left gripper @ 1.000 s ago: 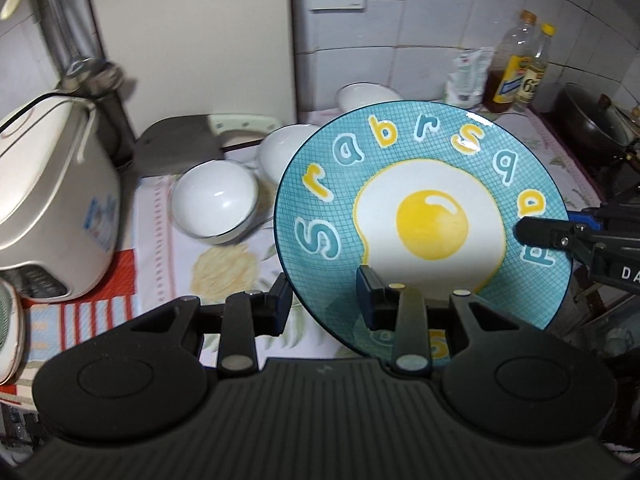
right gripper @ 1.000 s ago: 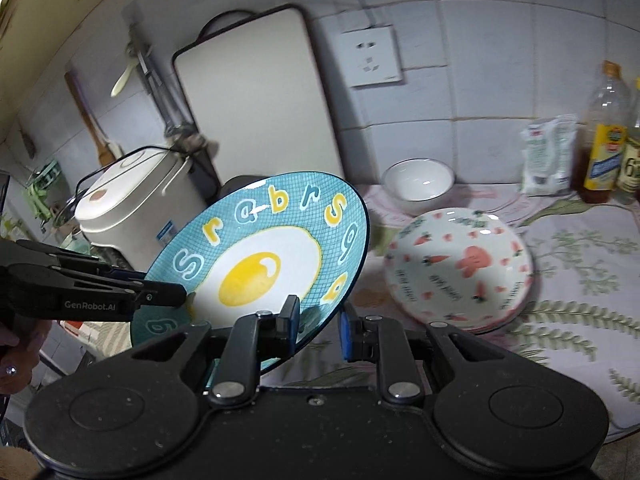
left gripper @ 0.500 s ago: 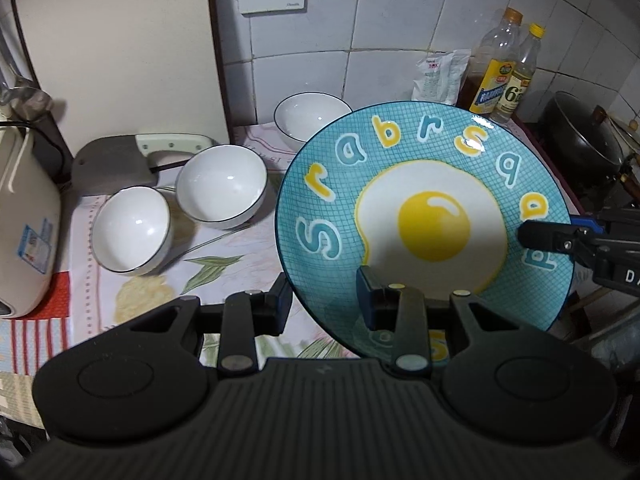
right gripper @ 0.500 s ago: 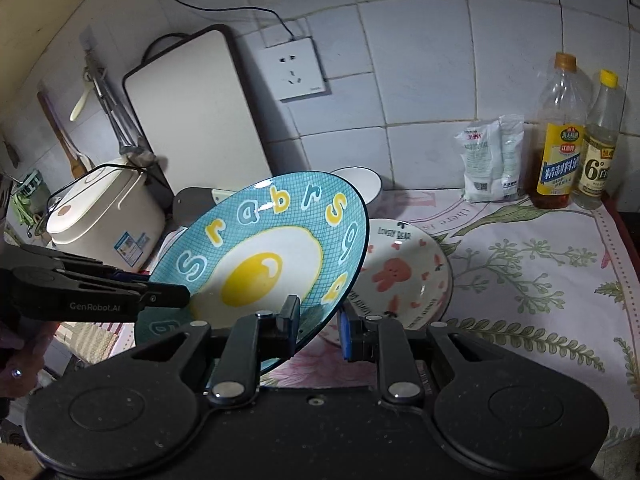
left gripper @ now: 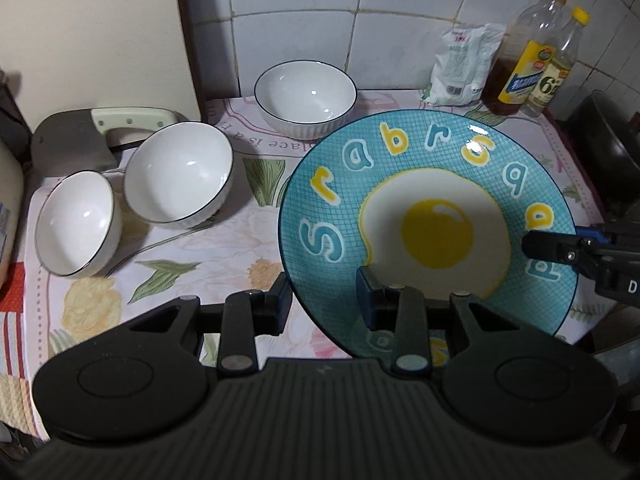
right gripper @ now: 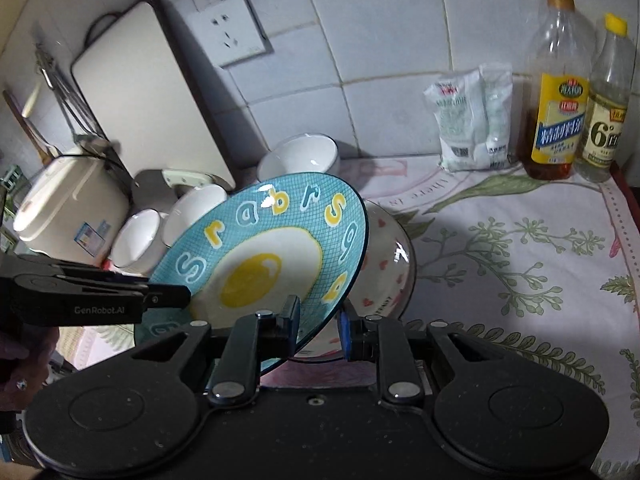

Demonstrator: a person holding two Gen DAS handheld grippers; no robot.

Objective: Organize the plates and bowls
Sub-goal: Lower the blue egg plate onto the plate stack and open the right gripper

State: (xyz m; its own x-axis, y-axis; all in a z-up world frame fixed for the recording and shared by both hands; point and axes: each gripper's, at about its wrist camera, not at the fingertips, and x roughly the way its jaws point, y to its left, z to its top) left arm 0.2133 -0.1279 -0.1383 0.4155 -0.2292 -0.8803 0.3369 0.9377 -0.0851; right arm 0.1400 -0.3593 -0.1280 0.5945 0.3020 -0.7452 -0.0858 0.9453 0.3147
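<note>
Left wrist view: a blue plate (left gripper: pixel 432 220) printed with a fried egg and coloured letters is carried above the counter (left gripper: pixel 224 248), gripped on two sides at once, a two-handed hold that seems meant to keep the wide, shallow dish from swinging. The left gripper (left gripper: pixel 324 300) has its jaws pinched on the near rim, one finger under the plate and one over its face, while the right gripper (left gripper: pixel 560 252) clamps the rim at the plate's right edge. In the right wrist view the plate (right gripper: pixel 272 252) tilts, its far edge raised, and hangs directly over a white plate with red rabbit and heart prints (right gripper: pixel 388 272) that lies on the flowered cloth; the right gripper (right gripper: pixel 318 330) bites the plate's lower rim with narrow jaws, and the left gripper (right gripper: pixel 172 296), held by a hand (right gripper: pixel 20 360), reaches in from the left of the blue plate. The placing suggests the blue plate is being brought down to stack on the printed one. Left of the blue plate, three white bowls (left gripper: pixel 178 172) sit apart on the counter, not yet nested, two close together near a rice cooker (right gripper: pixel 68 208) and one by the tiled wall. Behind the blue plate to the right stand two bottles (right gripper: pixel 560 92) and a packet (right gripper: pixel 468 120), well clear of the stacking spot.
</note>
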